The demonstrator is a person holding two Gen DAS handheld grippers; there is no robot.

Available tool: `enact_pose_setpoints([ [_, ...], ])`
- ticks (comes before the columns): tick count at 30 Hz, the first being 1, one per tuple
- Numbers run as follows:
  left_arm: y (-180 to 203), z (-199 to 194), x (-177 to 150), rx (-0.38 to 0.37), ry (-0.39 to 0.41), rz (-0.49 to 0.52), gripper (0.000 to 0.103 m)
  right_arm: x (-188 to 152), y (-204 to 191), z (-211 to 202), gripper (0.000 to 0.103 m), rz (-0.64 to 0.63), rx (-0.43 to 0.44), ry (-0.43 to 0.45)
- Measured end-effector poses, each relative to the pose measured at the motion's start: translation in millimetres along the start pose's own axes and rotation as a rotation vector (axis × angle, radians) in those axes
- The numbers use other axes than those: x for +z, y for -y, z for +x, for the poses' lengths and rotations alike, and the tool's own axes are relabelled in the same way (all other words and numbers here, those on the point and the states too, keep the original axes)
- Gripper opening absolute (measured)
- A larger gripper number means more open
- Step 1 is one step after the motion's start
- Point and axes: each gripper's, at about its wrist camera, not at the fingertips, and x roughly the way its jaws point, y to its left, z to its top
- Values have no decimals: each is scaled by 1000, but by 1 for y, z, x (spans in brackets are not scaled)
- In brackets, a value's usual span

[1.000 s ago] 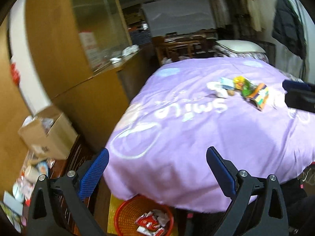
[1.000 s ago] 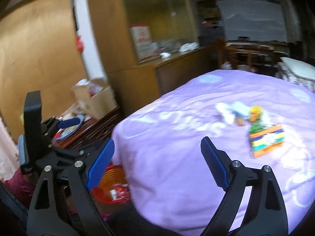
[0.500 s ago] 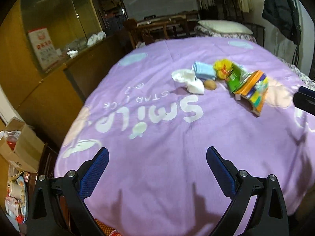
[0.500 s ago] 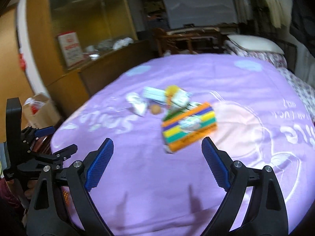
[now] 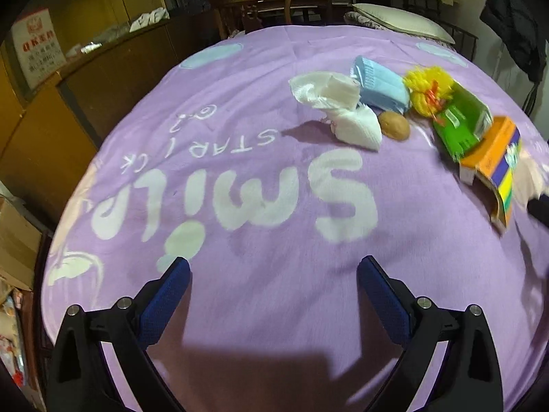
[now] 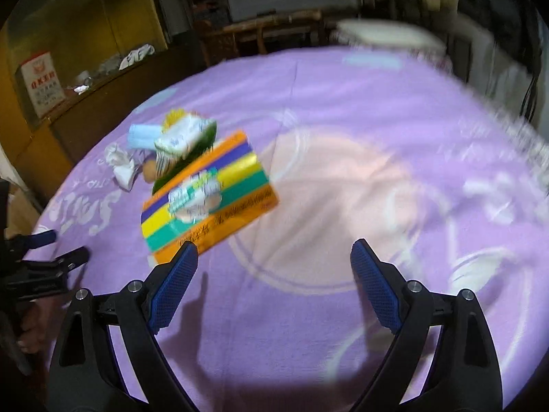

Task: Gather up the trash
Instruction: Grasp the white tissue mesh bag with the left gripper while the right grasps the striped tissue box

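Trash lies in a cluster on the purple blanket (image 5: 260, 158): crumpled white tissue (image 5: 338, 110), a light blue face mask (image 5: 379, 84), a small brown nut-like lump (image 5: 394, 125), a yellow tuft (image 5: 429, 86), a green packet (image 5: 461, 120) and an orange striped carton (image 5: 494, 168). My left gripper (image 5: 272, 264) hangs open over the blanket, well short of the cluster, nothing between its fingers. My right gripper (image 6: 274, 247) is open too; its left pad sits just below the striped carton (image 6: 209, 195). The left gripper (image 6: 51, 250) shows at the right wrist view's left edge.
A wooden cabinet (image 5: 68, 79) with a red-lettered sign (image 5: 39, 49) runs along the bed's left side. A pillow (image 5: 401, 20) lies at the head, a dark coat (image 5: 514, 20) hangs at the right. Cardboard boxes (image 5: 13, 240) stand on the floor at left.
Both grippers have come forward and down over the bed, so the trash cluster looms larger and nearer. The red basket on the floor has dropped out of view. Both stay open.
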Motion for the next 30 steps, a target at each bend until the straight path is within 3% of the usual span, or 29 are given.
enact_pose_setpoints([
  [8,16,16,38,-93,43,-25,97,0,4,1,94,25,50,-10],
  [13,22,28,79,-134,70,-77,97,0,9,2,95,56,87,-6],
  [15,24,32,90,-123,74,-81,97,0,10,2,95,66,98,-4],
  [17,23,37,95,-47,69,-73,97,0,10,1,95,68,101,-3],
  [20,6,36,87,44,72,-78,97,0,10,1,95,70,103,-3],
  [23,-21,30,63,81,65,-93,97,0,10,0,95,73,108,-1],
  [26,-40,24,43,49,62,-135,97,1,10,0,96,77,115,1],
  [30,-37,18,29,3,93,-151,97,1,10,-1,96,79,119,3],
])
